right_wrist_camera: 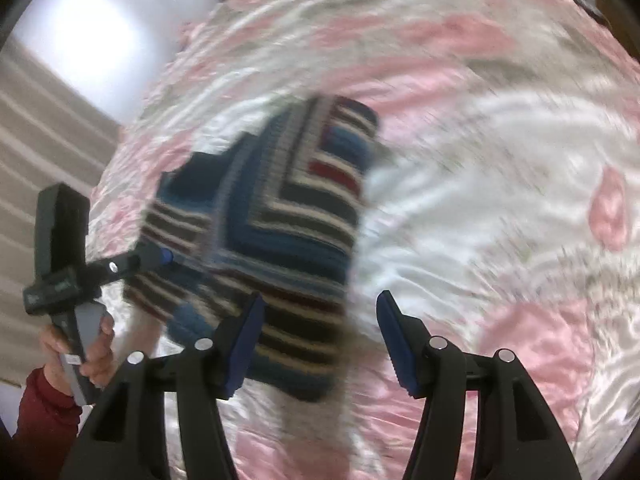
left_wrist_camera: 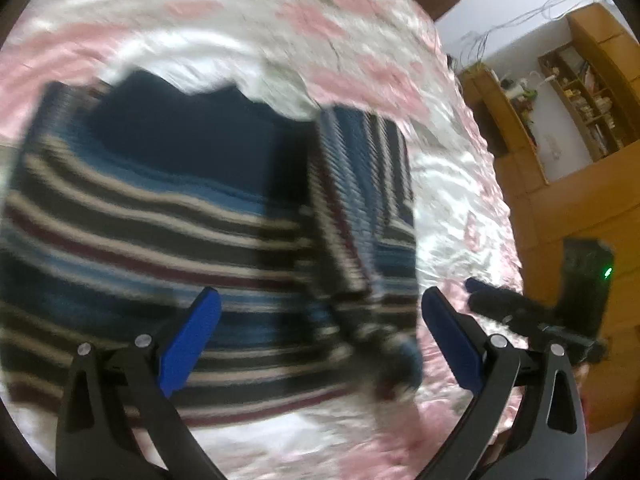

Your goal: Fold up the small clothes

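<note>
A small striped knit sweater (left_wrist_camera: 168, 216) in blue, cream, black and maroon lies on a pink and white floral bedspread (left_wrist_camera: 328, 24). One sleeve (left_wrist_camera: 360, 200) is folded over its right side. My left gripper (left_wrist_camera: 320, 312) hovers open just above the sweater's lower part, nothing between its blue pads. In the right wrist view the same sweater (right_wrist_camera: 280, 216) sits left of centre, and my right gripper (right_wrist_camera: 320, 324) is open above its lower right edge. The other gripper (right_wrist_camera: 132, 262) shows at the sweater's left edge, held by a hand (right_wrist_camera: 96, 352). Both views are blurred.
Wooden shelves and cabinets (left_wrist_camera: 568, 128) stand beyond the bed's right side. The other gripper's body (left_wrist_camera: 532, 312) appears at the right in the left wrist view. The bedspread (right_wrist_camera: 500, 200) stretches wide to the right. A red sleeve (right_wrist_camera: 40, 412) is at lower left.
</note>
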A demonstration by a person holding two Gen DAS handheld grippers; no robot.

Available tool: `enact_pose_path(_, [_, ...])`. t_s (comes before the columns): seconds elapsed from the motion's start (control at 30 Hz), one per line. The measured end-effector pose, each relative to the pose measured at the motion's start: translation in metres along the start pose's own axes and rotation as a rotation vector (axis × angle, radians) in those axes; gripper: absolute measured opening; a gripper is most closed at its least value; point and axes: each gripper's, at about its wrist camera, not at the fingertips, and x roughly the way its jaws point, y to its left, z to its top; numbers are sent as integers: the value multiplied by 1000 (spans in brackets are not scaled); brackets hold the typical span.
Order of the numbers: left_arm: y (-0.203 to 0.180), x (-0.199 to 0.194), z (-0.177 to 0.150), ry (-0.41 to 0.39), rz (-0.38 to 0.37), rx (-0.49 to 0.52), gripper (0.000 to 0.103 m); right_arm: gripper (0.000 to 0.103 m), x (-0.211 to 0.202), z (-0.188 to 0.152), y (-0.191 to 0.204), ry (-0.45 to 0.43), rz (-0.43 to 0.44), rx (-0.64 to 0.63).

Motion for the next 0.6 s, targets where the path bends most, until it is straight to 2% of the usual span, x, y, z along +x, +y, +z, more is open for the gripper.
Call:
enact_pose_path(0.17, [-7, 47, 6, 88, -47, -75, 100, 59, 8, -20, -42, 2, 26, 74])
enact_pose_path(0.37, [-22, 74, 8, 114, -44, -68, 98, 59, 16, -33, -70, -1, 64, 123])
enact_pose_path(0.4, [-27, 75, 8, 112, -39, -55, 92, 59, 17, -34, -72, -2, 69, 127])
enact_pose_path(0.43, [-30, 76, 8, 109, -26, -46, 74, 59, 17, -34, -73, -3, 71, 130])
enact_pose_path(0.47, [-34, 78, 8, 107, 3, -34, 64, 59, 17, -35, -74, -6, 74, 132])
enact_pose_path(0.53, [-37, 79, 9, 93, 36, -30, 33, 59, 16, -36, -73, -10, 75, 127])
enact_pose_path(0.6, [-38, 75, 10, 74, -7, -44, 29, 59, 14, -37, -71, -14, 69, 120])
